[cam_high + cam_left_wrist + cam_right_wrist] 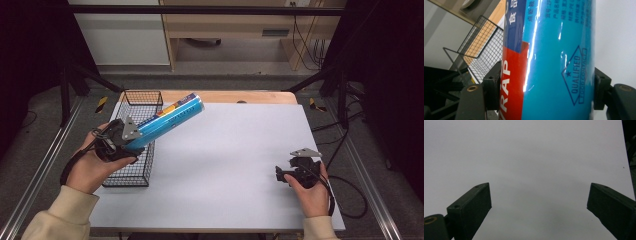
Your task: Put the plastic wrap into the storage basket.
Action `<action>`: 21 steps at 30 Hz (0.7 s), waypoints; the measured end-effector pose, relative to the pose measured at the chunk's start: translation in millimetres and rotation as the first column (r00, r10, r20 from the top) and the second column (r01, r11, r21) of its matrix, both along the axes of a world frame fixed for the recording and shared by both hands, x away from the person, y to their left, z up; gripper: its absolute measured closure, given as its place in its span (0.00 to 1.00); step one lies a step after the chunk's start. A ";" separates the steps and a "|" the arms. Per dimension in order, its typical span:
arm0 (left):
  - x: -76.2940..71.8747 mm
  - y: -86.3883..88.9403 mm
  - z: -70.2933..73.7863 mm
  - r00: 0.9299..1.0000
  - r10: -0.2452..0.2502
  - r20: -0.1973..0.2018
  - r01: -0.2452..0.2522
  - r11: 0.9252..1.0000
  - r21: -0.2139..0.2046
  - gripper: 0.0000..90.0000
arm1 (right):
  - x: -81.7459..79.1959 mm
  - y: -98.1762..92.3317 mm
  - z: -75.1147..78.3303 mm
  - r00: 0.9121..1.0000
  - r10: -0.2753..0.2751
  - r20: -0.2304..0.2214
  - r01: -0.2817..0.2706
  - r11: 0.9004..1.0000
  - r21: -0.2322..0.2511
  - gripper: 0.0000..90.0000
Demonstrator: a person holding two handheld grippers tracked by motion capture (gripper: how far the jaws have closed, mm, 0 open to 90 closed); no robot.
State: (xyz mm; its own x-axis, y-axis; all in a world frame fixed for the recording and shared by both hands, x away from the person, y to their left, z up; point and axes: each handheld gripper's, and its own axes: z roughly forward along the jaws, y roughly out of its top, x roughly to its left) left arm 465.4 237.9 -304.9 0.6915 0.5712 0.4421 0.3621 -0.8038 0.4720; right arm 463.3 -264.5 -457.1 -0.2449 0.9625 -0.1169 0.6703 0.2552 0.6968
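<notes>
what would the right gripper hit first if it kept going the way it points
Probably nothing soon: the right gripper, jaws open, points left across the bare white table; its line seems to pass below the wire basket, though depth is unclear.

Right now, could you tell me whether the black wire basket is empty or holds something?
Empty: through the black wire basket mesh only the white table shows; the blue wrap tube is held above it by the left gripper.

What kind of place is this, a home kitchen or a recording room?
Most likely a lab or studio set up for recording, not a kitchen. The table has a plain white cover and stands inside a black metal frame. Cables hang by the wooden furniture behind, and the person works with hand-held grippers.
</notes>
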 end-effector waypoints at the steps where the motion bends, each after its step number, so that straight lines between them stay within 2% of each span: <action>1: -1.0 1.0 0.4 1.000 0.006 0.001 -0.006 1.000 -0.001 0.35 | 0.2 0.0 -0.1 1.000 0.003 -0.003 -0.003 1.000 0.000 0.06; 6: -7.8 8.8 0.3 0.997 0.073 -0.013 -0.074 0.996 -0.042 0.35 | -0.5 -1.0 -0.1 1.000 -0.006 -0.003 0.006 1.000 0.003 0.06; 12: -11.1 18.9 -6.6 0.986 0.161 -0.048 -0.163 0.985 -0.053 0.35 | -1.5 -1.4 0.5 1.000 -0.009 -0.001 0.009 1.000 0.002 0.07; 14: -11.2 20.8 -9.1 0.982 0.183 -0.048 -0.186 0.981 -0.060 0.35 | -1.7 -1.6 1.1 1.000 -0.010 0.002 0.010 1.000 0.004 0.07; 16: -12.5 21.9 -12.1 0.981 0.193 -0.029 -0.194 0.978 -0.071 0.35 | -2.0 -1.9 1.4 1.000 -0.011 0.004 0.011 1.000 0.008 0.07; 18: -13.0 23.5 -13.5 0.979 0.199 -0.036 -0.201 0.976 -0.082 0.35 | -1.9 -2.5 1.0 1.000 -0.012 0.001 0.012 1.000 0.011 0.07; 21: -14.2 23.1 -16.0 0.976 0.214 -0.033 -0.216 0.975 -0.060 0.35 | -1.4 -4.1 0.4 1.000 -0.012 -0.002 0.012 1.000 0.013 0.07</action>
State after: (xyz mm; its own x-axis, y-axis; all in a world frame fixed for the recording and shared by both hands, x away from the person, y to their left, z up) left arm 451.2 261.0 -320.9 0.5600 0.7339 0.3843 0.5360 -0.6747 0.5074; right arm 461.9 -268.6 -456.7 -0.2334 0.9668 -0.1039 0.6746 0.2379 0.6988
